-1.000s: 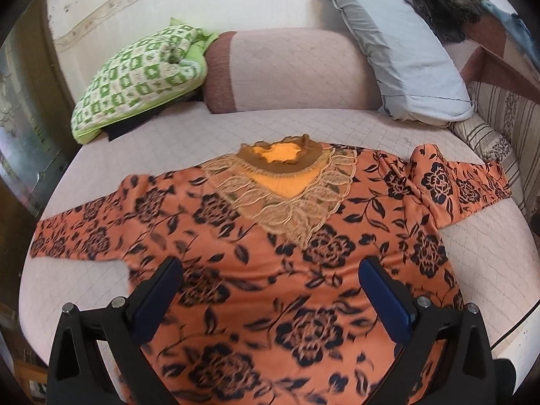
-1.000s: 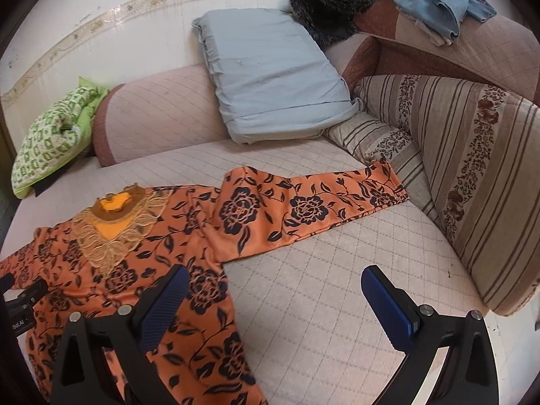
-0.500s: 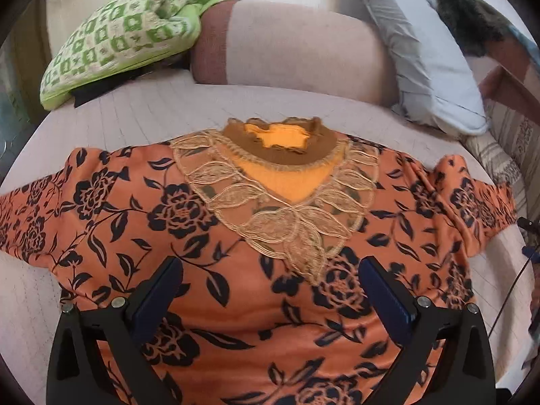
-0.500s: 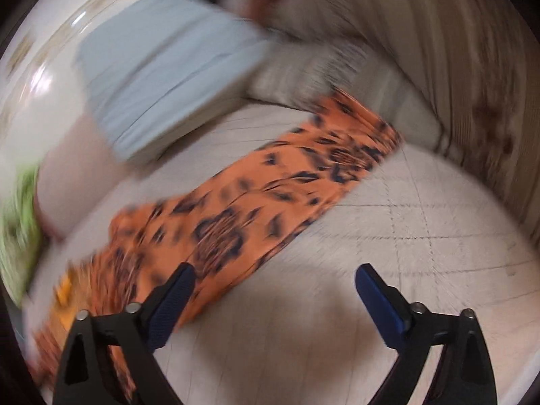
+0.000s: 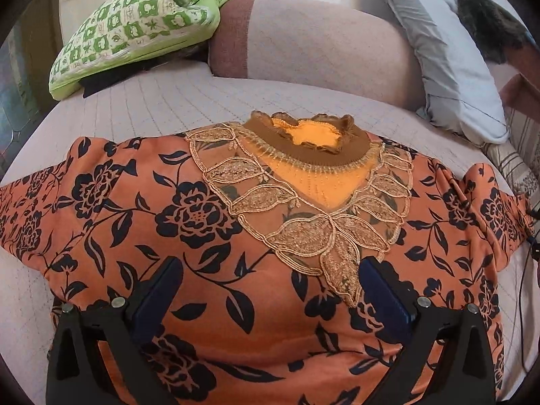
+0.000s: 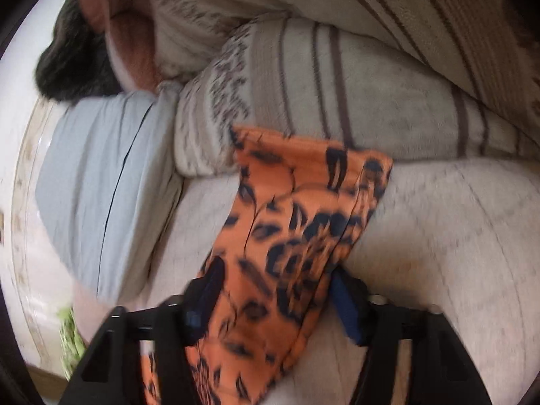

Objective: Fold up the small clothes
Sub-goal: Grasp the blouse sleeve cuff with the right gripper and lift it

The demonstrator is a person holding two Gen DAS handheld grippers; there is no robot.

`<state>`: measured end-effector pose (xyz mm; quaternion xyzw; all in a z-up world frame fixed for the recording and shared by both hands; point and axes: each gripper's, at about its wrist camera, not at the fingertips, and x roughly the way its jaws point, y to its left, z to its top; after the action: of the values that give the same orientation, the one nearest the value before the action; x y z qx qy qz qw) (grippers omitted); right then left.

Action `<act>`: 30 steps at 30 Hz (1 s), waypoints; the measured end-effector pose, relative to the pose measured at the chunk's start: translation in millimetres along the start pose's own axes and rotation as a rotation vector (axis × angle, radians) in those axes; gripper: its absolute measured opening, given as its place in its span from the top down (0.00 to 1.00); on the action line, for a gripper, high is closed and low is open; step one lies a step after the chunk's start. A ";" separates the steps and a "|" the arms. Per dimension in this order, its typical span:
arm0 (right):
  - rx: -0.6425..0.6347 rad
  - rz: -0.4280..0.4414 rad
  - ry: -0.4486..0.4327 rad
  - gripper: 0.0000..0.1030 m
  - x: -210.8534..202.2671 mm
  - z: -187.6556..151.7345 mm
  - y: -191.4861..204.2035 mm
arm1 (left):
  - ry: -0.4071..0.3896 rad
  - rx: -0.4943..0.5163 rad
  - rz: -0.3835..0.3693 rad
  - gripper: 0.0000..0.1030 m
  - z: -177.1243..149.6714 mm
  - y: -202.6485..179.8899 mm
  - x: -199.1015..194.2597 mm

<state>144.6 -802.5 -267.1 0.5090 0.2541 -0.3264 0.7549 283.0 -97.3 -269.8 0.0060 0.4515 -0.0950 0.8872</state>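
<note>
An orange top with black flowers [image 5: 209, 222] lies spread flat on the quilted bed, gold lace collar [image 5: 303, 202] facing me. My left gripper [image 5: 270, 300] hovers open and empty over its chest, fingers wide apart. In the right wrist view, my right gripper [image 6: 273, 303] straddles the top's right sleeve [image 6: 297, 229], which runs between its two fingers; the jaws stand partly closed around the cloth. The view is blurred, so a firm grip cannot be confirmed.
A green checked pillow [image 5: 135, 30] lies at the back left, a pink bolster [image 5: 314, 37] behind the collar, a grey pillow [image 5: 449, 67] at the back right. Striped cushions [image 6: 354, 94] sit just beyond the sleeve end. A black cable [image 5: 526, 270] hangs at the right edge.
My left gripper moved forward and lower over the top. My right gripper swung right to the sleeve end, and its fingers narrowed around the sleeve.
</note>
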 end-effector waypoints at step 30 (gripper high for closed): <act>-0.518 0.639 0.602 0.90 -24.2 -415.9 336.6 | -0.202 -0.356 0.333 0.00 19.4 207.4 -73.8</act>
<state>360.3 -317.7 -193.7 0.4288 0.3643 0.1557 0.8119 292.3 116.5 -214.7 -0.0854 0.3630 0.1333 0.9183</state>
